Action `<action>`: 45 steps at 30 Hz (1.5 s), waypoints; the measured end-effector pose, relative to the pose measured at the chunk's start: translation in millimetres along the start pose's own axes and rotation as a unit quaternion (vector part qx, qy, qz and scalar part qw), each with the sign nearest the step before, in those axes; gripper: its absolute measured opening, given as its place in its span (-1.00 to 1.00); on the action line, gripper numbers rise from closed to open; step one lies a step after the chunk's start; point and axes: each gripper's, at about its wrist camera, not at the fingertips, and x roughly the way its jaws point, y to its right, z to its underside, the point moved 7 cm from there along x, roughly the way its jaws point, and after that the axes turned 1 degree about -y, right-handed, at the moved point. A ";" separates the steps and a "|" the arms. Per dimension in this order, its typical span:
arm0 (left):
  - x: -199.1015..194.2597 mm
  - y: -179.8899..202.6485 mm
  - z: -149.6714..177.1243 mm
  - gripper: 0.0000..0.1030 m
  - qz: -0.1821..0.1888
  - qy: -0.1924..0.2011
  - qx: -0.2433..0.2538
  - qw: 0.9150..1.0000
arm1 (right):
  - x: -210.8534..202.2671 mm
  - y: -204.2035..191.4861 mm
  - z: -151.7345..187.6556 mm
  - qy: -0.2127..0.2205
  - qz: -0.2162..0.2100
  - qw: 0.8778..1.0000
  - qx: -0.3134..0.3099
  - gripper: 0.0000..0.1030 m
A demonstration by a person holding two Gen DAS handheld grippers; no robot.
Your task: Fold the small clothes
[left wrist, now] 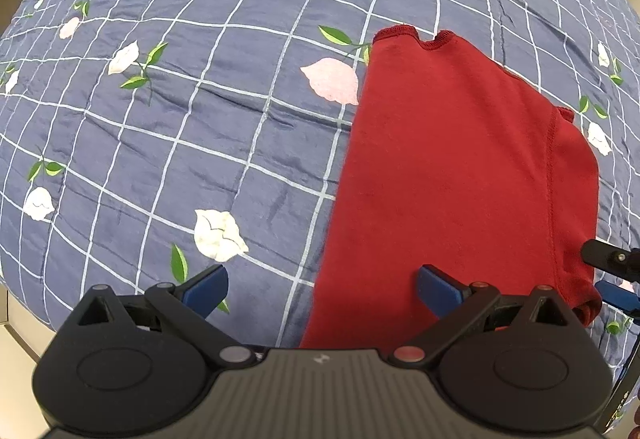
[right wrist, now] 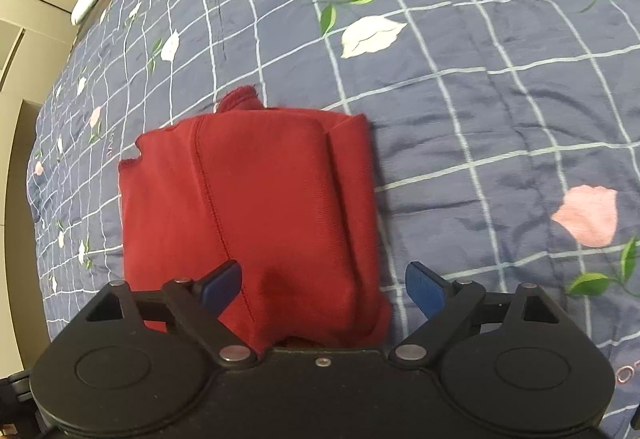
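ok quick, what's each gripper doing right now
Left gripper: open, holding nothing, over the red garment.
Right gripper: open, holding nothing.

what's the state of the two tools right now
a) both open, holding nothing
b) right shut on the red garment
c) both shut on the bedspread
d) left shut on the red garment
a: the left tool and right tool both have their blue fingers spread wide, with the folded red garment lying free on the bedspread.

black claws [left wrist: 322,289], blue fingertips [right wrist: 222,285]
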 end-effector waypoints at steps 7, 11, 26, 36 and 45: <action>2.3 -1.2 -2.8 0.99 -0.004 -0.002 0.002 1.000 | 16.8 -11.4 -2.8 -0.015 0.018 0.999 -0.029 0.04; 3.7 -0.8 -4.3 0.99 -0.004 -0.004 0.003 1.000 | 14.7 -13.3 -0.1 -0.009 0.029 0.998 -0.062 -0.54; 9.4 5.0 -17.7 0.99 0.002 0.006 0.038 0.999 | 13.9 -5.0 1.4 -0.004 0.024 0.998 -0.055 -0.70; 35.5 18.7 -34.7 0.99 0.020 -0.015 0.105 0.994 | 18.7 -6.9 2.5 -0.005 0.031 0.998 -0.056 -0.70; 45.6 24.3 -34.6 0.93 0.038 -0.037 0.108 0.993 | 20.4 -8.2 3.8 0.002 0.038 0.998 -0.049 -0.70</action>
